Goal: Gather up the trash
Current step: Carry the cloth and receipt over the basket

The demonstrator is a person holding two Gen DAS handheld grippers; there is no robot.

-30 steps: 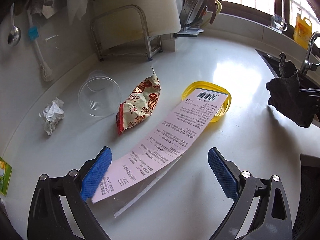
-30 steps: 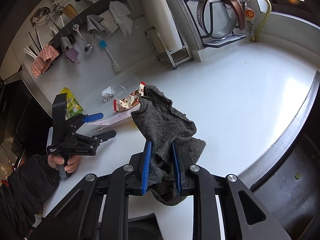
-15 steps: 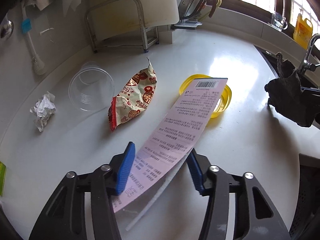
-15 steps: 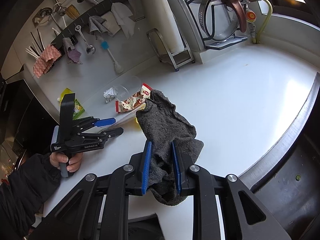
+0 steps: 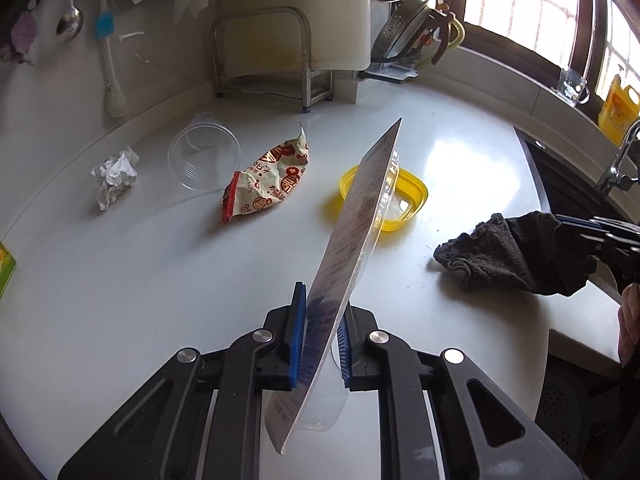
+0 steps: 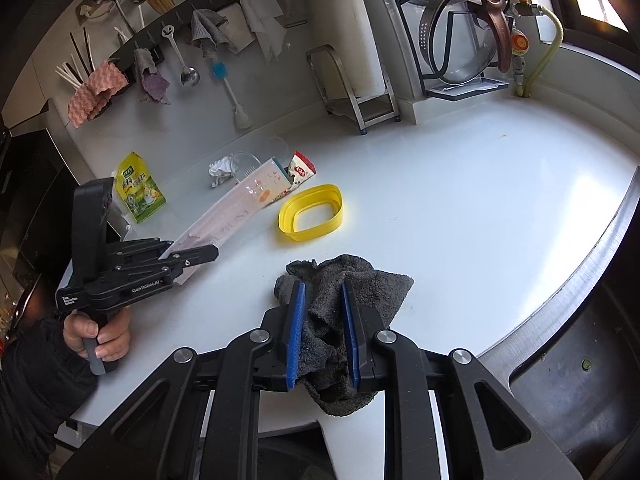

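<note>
In the left view the left gripper (image 5: 318, 344) pinches the long card pack (image 5: 354, 236) up off the counter (image 5: 460, 152), while the snack bag (image 5: 268, 180), clear cup (image 5: 202, 158) and paper ball (image 5: 114, 176) wait; in the right view the right gripper (image 6: 323, 338) squeezes the dark rag (image 6: 344, 300).

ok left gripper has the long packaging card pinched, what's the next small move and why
Probably lift the card clear and carry it away: the left gripper is shut on its near end, and its far end is already raised above the yellow lid, beside the snack wrapper.
</note>
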